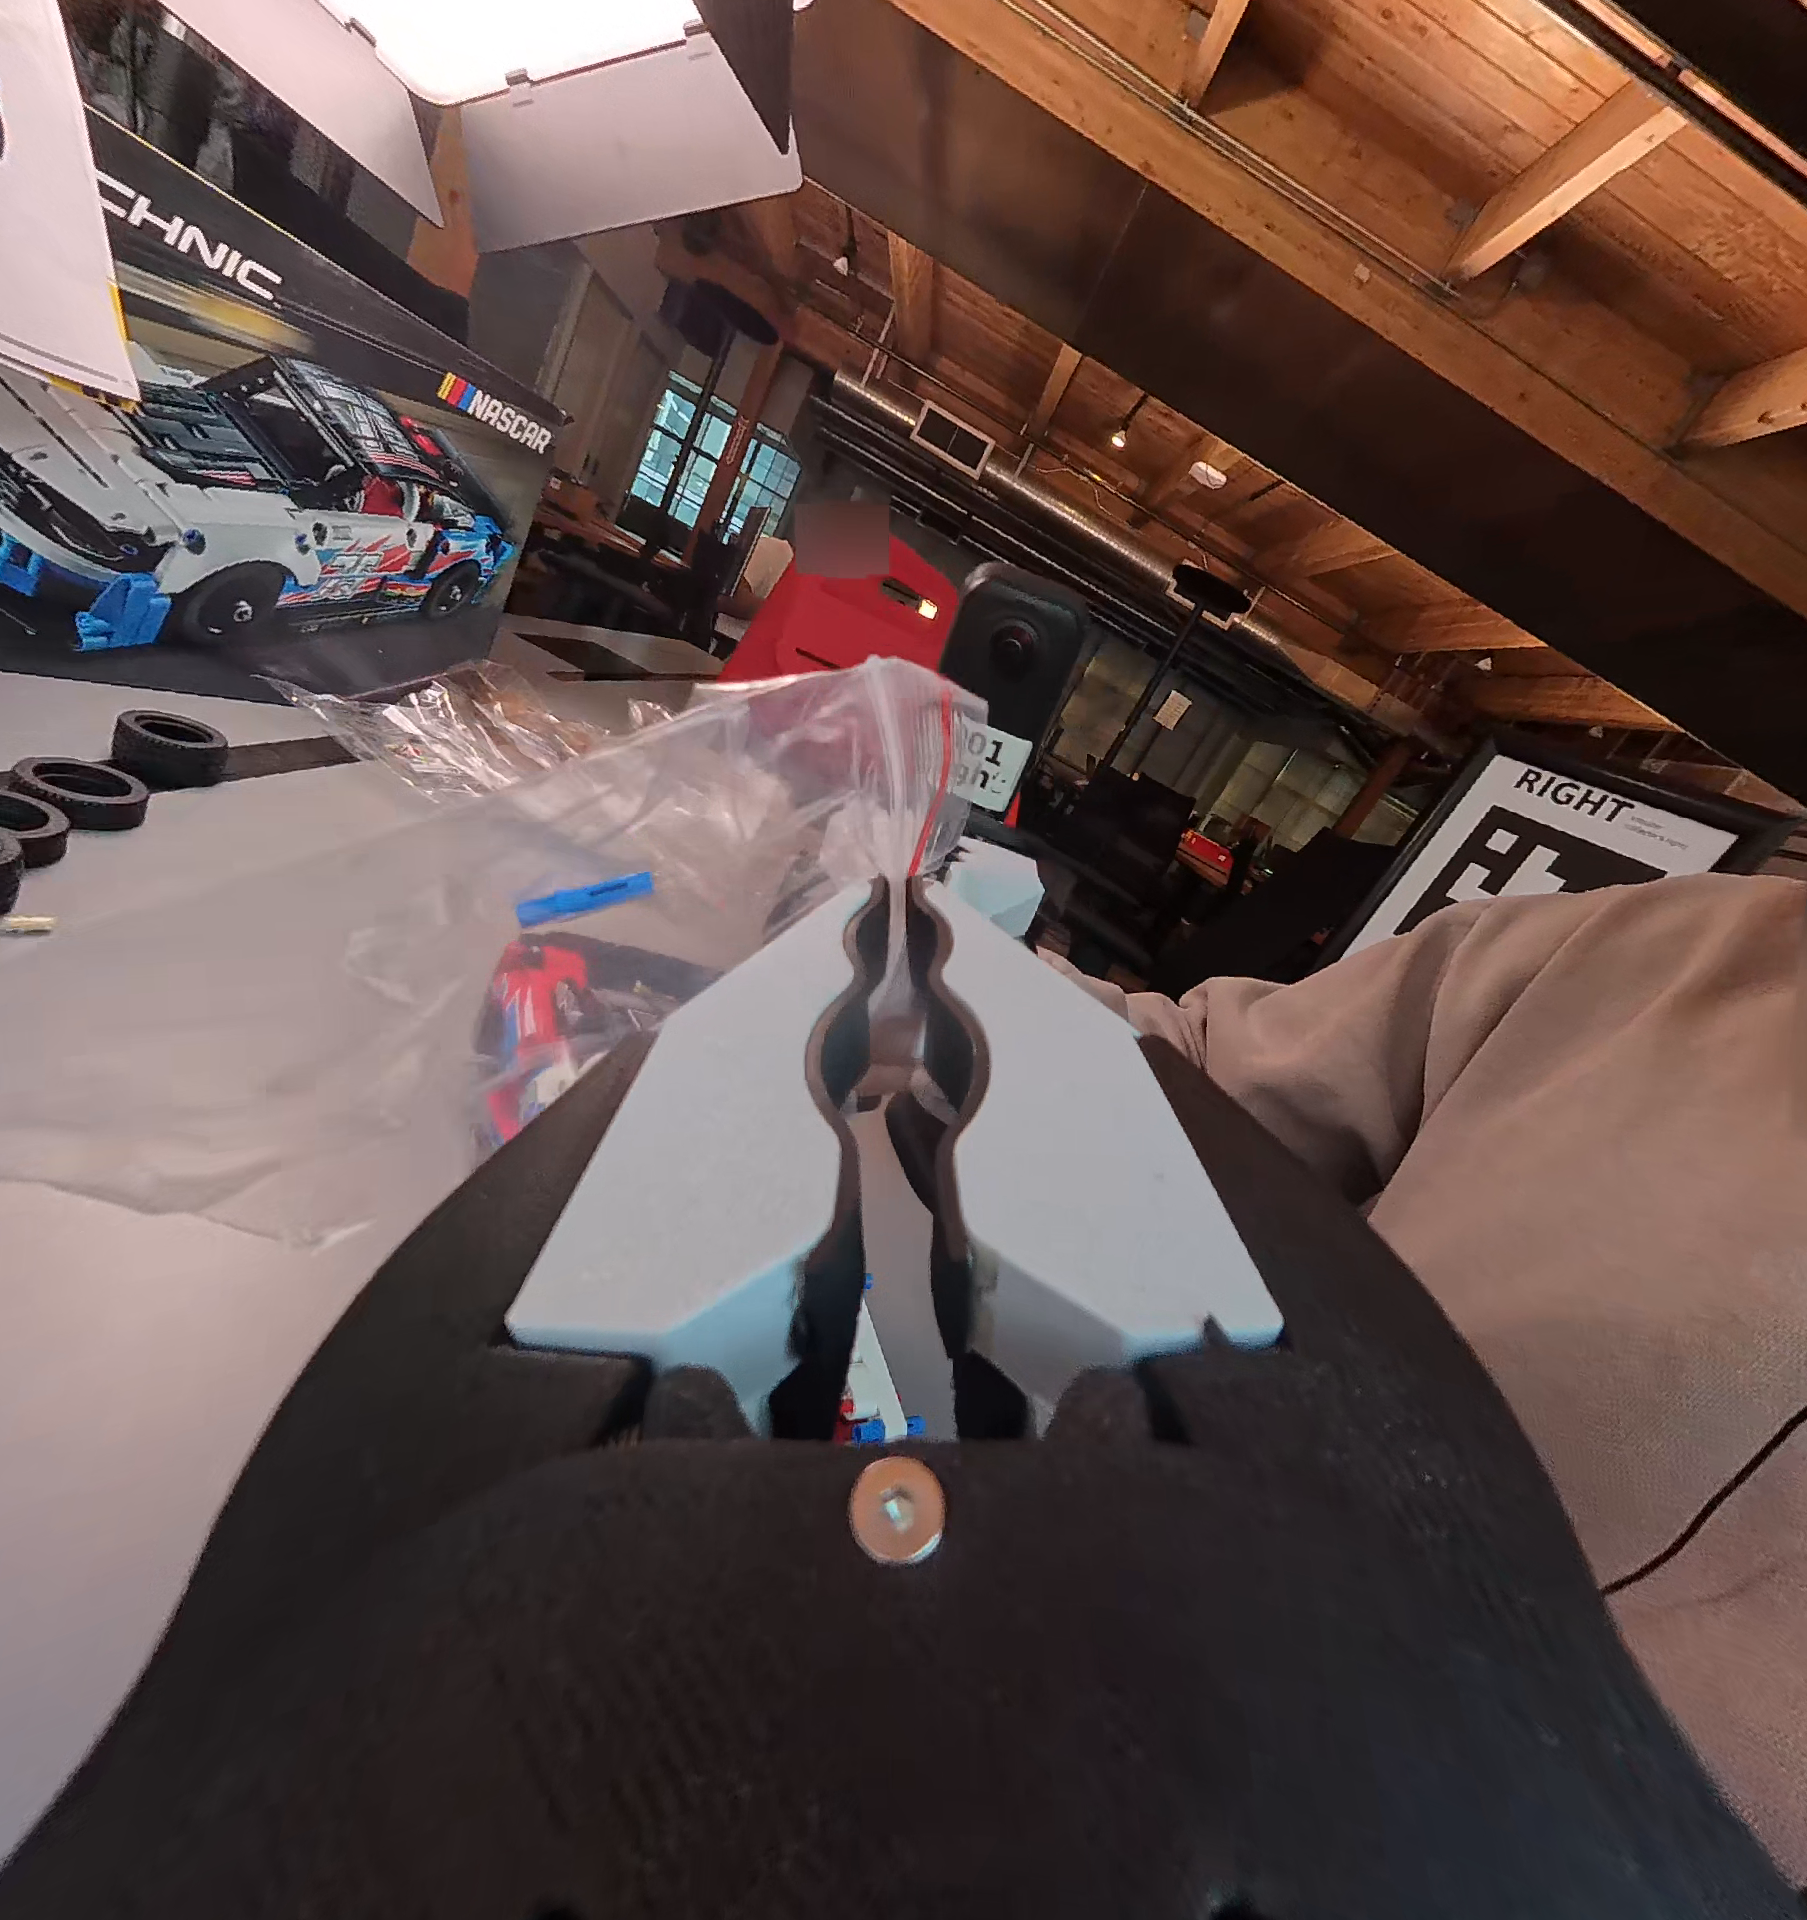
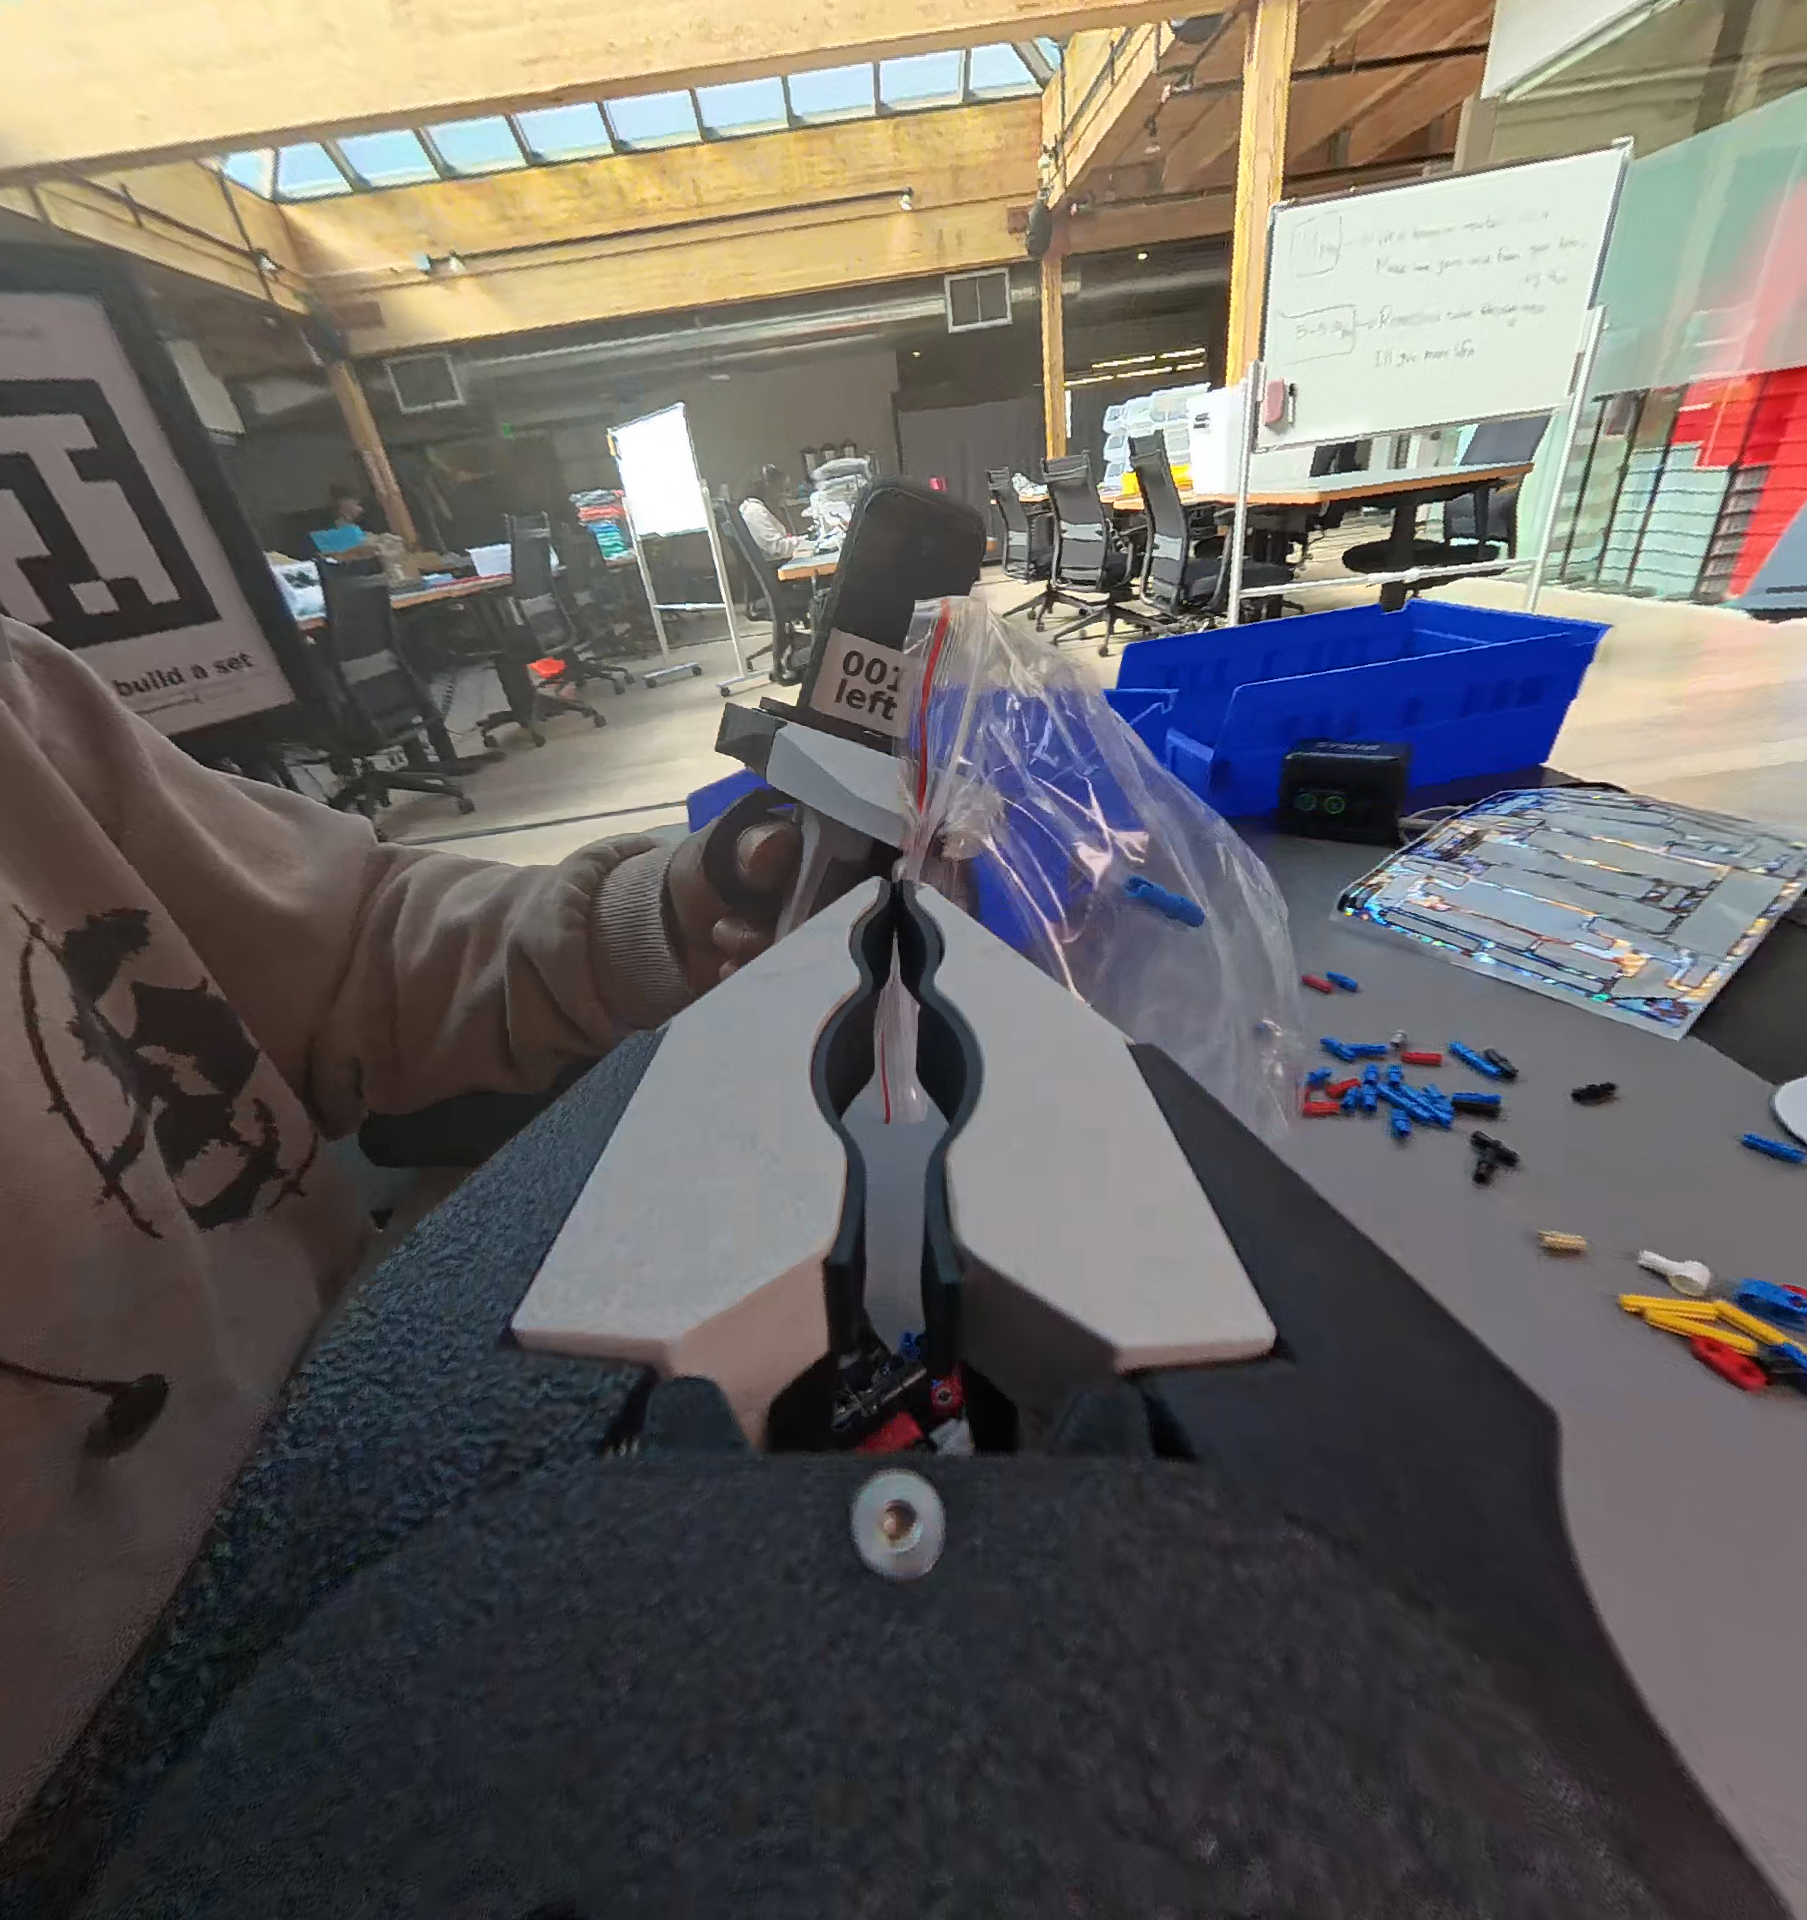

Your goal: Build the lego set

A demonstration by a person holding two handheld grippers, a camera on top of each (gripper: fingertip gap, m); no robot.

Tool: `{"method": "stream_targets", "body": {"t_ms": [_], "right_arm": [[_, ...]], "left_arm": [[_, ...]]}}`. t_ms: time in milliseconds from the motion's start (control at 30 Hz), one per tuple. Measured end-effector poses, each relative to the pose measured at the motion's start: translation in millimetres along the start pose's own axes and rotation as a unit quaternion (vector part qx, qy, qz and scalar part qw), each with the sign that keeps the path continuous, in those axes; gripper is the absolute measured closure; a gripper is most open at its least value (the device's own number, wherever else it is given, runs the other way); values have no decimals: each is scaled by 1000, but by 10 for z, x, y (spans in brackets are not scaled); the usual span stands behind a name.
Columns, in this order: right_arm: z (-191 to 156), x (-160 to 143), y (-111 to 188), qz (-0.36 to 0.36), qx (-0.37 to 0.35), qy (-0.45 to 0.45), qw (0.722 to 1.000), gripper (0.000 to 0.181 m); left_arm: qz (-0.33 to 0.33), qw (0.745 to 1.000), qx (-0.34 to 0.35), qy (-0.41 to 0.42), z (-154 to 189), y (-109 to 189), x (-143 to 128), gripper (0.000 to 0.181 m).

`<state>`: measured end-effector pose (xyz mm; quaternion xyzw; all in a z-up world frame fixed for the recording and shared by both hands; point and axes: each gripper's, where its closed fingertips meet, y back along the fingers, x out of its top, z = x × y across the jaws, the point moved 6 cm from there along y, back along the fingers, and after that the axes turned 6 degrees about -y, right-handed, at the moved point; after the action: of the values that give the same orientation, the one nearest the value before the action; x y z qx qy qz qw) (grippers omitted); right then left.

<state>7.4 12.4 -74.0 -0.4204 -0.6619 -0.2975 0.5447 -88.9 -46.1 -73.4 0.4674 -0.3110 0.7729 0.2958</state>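
Right wrist view — bag [image 2: 1075, 852] pinched in right gripper [image 2: 897, 902].

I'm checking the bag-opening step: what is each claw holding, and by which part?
Both the left claw and the right claw are shut on the clear plastic zip bag, pinching its top edge by the red-lined seal.

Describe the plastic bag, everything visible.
The bag is thin, clear, crinkled plastic with a red zip strip along its top edge. Both grippers are shut on that top edge, left gripper and right gripper, meeting nearly tip to tip. It is held up above the table, its body hanging down and wrinkled. Inside, a blue pin and red and blue parts show. A second loose bag lies behind it.
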Motion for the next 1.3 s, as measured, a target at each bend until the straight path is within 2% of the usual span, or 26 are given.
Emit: {"method": "stream_targets", "body": {"t_ms": [67,167,367,467,667,767,800,867,967,1067,1100,1167,1300], "right_arm": [[4,-6,8,-3,24,-35,999,181],[20,18,24,-11,47,-71,996,170],[22,13,17,-40,45,-63,996,181],[5,3,27,-42,71,-93,992,181],[2,-23,34,-25,162,-231,959,181],[14,29,78,3,186,-252,950,181],[45,62,108,7,178,-254,951,181],[63,46,96,-21,133,-204,970,181],[65,121,83,-15,93,-168,981,181],[405,189,333,-27,-52,-117,991,181],[490,213,443,-30,-80,-109,990,181],[535,181,465,-59,-129,-82,987,181],[580,150,455,-74,-146,-76,984,181]], "left_arm": [[-10,1000,-6,-9,21,5,-6,181],[-31,999,-8,-25,45,4,-23,181],[-61,997,-3,-51,76,-15,-57,181],[-72,995,-13,-62,108,-17,-62,181],[-79,993,-49,-67,174,-2,-63,181],[-73,994,-61,-61,189,40,-35,181],[-73,994,-63,-56,182,63,-26,181],[-80,993,-57,-59,171,66,-34,181],[-78,993,-64,-61,203,47,5,181],[-76,994,-9,-77,70,268,154,181],[-70,995,20,-69,-14,372,211,181],[-79,994,46,-67,-108,442,206,181],[-84,992,67,-73,-156,432,227,181]]}}
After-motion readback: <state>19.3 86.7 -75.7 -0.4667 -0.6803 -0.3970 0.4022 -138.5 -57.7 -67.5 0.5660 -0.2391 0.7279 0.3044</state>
